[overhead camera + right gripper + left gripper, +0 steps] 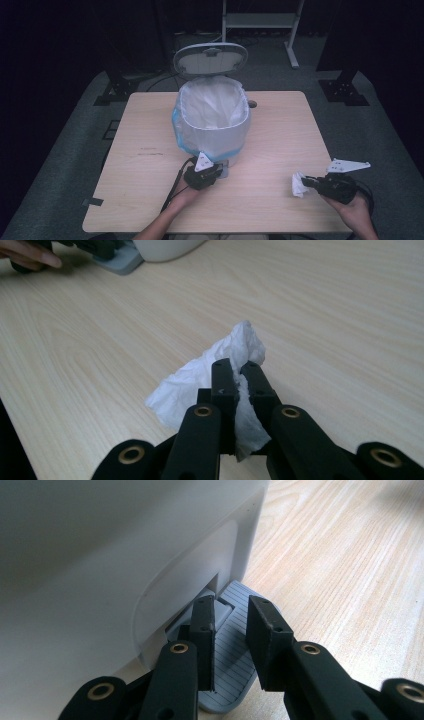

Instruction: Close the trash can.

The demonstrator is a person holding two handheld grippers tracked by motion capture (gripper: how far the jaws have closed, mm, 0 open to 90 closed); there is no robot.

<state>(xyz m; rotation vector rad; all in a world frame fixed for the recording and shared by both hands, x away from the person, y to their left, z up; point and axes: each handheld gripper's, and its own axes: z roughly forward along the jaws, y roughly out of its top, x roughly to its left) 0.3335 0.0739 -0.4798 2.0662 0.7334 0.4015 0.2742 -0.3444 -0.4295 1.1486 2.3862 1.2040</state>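
Fingers: right [239, 371] clenched on tissue [200, 382]; left [235, 630] nearly closed, pressing pedal [235, 675], lid [210, 57] up. Remaining: drop tissue in bin [212, 131] at 11 o'clock.

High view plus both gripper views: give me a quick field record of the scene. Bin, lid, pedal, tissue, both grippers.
bin: white pedal bin with a liner bag, at the table's middle
lid: lid up, bin open
pedal: grey ribbed pedal at the bin's base, on the near side
left gripper: left gripper over the pedal, jaws nearly closed with a narrow gap, nothing between them
tissue: crumpled white tissue
right gripper: right gripper shut on the tissue, right of the bin
table: light wood table
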